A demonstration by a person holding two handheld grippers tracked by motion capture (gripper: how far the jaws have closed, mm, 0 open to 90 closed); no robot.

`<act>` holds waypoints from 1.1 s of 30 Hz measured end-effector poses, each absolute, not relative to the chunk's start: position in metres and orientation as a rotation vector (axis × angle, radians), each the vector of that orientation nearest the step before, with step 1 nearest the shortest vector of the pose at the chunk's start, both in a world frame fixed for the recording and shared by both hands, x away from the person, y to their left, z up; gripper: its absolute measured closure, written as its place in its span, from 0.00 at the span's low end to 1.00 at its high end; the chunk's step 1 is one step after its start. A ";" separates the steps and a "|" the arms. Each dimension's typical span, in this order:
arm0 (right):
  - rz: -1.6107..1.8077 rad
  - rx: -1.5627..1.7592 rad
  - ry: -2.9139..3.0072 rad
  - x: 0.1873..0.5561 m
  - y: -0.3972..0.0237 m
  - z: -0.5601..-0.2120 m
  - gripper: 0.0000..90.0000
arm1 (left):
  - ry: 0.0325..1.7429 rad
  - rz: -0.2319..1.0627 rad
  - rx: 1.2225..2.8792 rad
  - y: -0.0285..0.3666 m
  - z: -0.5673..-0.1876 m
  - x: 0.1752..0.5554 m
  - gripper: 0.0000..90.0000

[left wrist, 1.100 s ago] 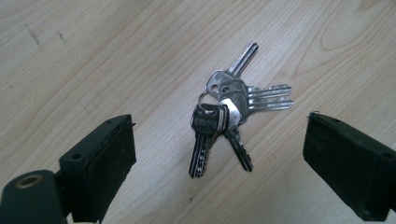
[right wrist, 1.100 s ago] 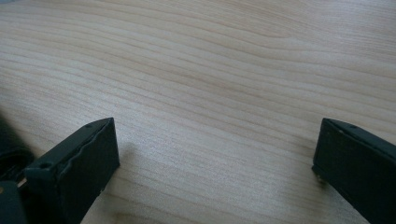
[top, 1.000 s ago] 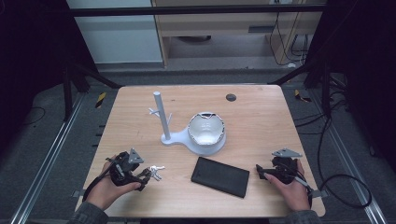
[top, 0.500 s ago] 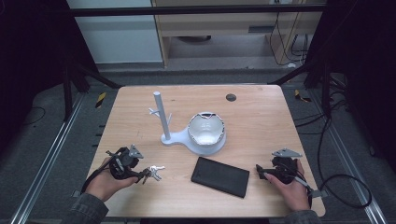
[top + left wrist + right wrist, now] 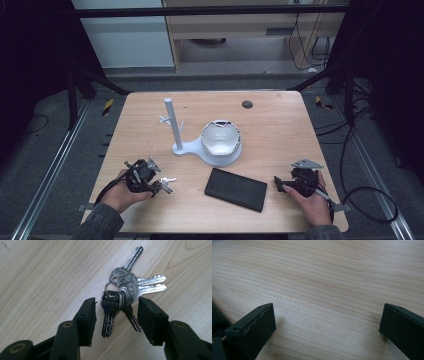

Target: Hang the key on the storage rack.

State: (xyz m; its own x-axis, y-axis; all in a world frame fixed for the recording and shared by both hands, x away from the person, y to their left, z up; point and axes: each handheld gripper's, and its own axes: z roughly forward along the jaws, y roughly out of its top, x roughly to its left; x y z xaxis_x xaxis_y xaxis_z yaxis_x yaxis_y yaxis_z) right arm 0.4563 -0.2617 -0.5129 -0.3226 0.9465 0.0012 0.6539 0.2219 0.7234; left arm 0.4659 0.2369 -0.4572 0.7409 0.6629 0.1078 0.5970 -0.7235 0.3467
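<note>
A bunch of silver keys (image 5: pixel 130 287) on a ring, one with a black head, lies on the wooden table (image 5: pixel 280 130) at the front left. My left gripper (image 5: pixel 116 306) reaches over it from the left, with the key heads between its jaws. The jaws have just been closing, and a small gap shows on each side of the keys, so the pads do not press. In the high view the left gripper (image 5: pixel 159 187) sits right at the keys (image 5: pixel 167 183). My right gripper (image 5: pixel 278 184) rests at the front right, open wide over bare wood (image 5: pixel 328 312).
A flat black case (image 5: pixel 236 189) lies between the two hands near the front edge. A white stand with a post (image 5: pixel 170 120) and a bowl-shaped part (image 5: pixel 221 142) occupies the table's middle. A small dark disc (image 5: pixel 247 104) sits at the back.
My left gripper has edged up to the keys and its jaws have narrowed around them. The right hand has kept still.
</note>
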 end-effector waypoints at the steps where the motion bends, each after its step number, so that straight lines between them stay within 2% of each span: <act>1: 0.882 1.474 2.058 0.456 -0.262 -0.513 0.00 | 0.984 0.325 2.653 0.237 -0.457 0.466 0.60; 5: 0.881 1.474 2.058 0.456 -0.262 -0.513 0.00 | 0.995 0.322 2.655 0.240 -0.457 0.465 0.65; 13: 0.881 1.475 2.057 0.456 -0.262 -0.513 0.00 | 0.994 0.330 2.661 0.243 -0.460 0.467 0.71; 33: 0.877 1.472 2.056 0.456 -0.261 -0.513 0.00 | 0.959 0.360 2.698 0.242 -0.466 0.467 0.73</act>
State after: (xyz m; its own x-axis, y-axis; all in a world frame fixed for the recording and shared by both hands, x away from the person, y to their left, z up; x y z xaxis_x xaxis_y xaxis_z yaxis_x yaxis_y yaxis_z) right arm 0.4557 -0.2609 -0.5132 -0.3207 0.9472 -0.0032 0.6529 0.2235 0.7237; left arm 0.4673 0.2418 -0.4665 0.7521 0.6429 0.1451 0.5797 -0.7501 0.3183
